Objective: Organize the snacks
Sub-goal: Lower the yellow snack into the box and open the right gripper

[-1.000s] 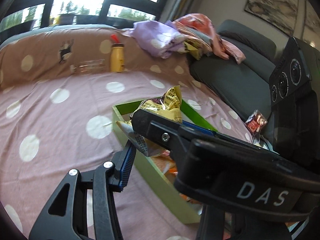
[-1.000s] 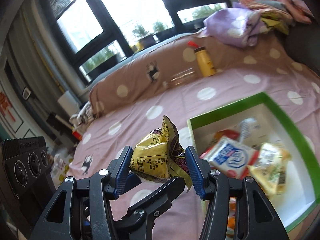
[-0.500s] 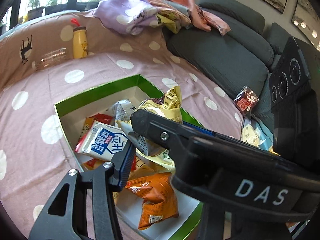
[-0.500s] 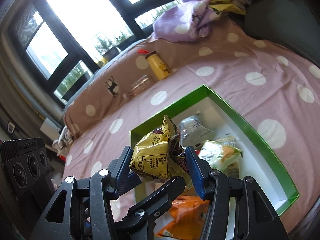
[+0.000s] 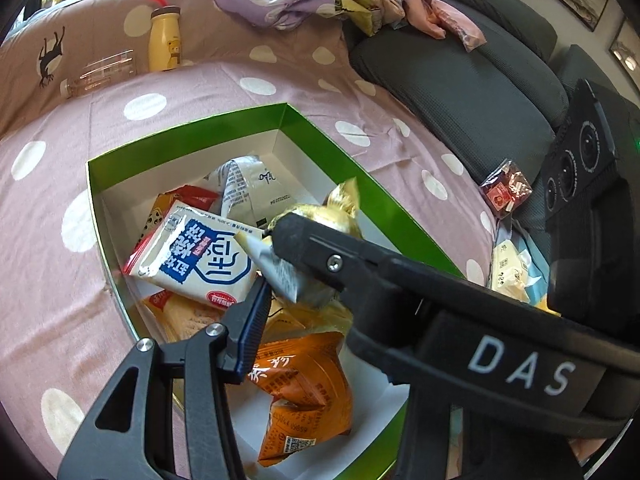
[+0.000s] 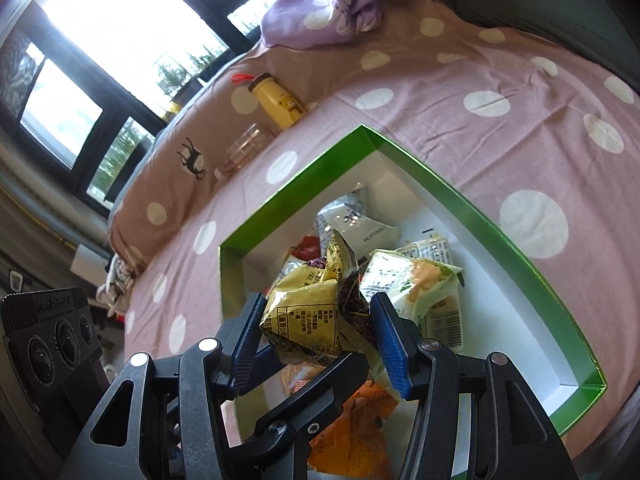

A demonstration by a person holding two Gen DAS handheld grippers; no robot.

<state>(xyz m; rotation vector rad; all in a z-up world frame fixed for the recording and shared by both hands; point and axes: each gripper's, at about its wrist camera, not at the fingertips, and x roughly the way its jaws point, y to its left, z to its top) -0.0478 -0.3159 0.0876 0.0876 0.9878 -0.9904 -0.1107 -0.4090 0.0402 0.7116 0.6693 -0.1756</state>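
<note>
Right tongs [image 6: 318, 330] narrowed, clamped on yellow packet [image 6: 308, 308], both pads pressing. Left tongs [image 5: 280, 276] partly closed, pinching same packet's silvery end [image 5: 276, 268]. Packet hangs over green box [image 6: 500, 216] on bed, above snacks inside.

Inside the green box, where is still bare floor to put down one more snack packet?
In the green box, bare white floor lies along the right wall beside the pale green packet, and in the far corner behind the white packet. The middle is crowded: blue-and-white packet, orange packet.
</note>
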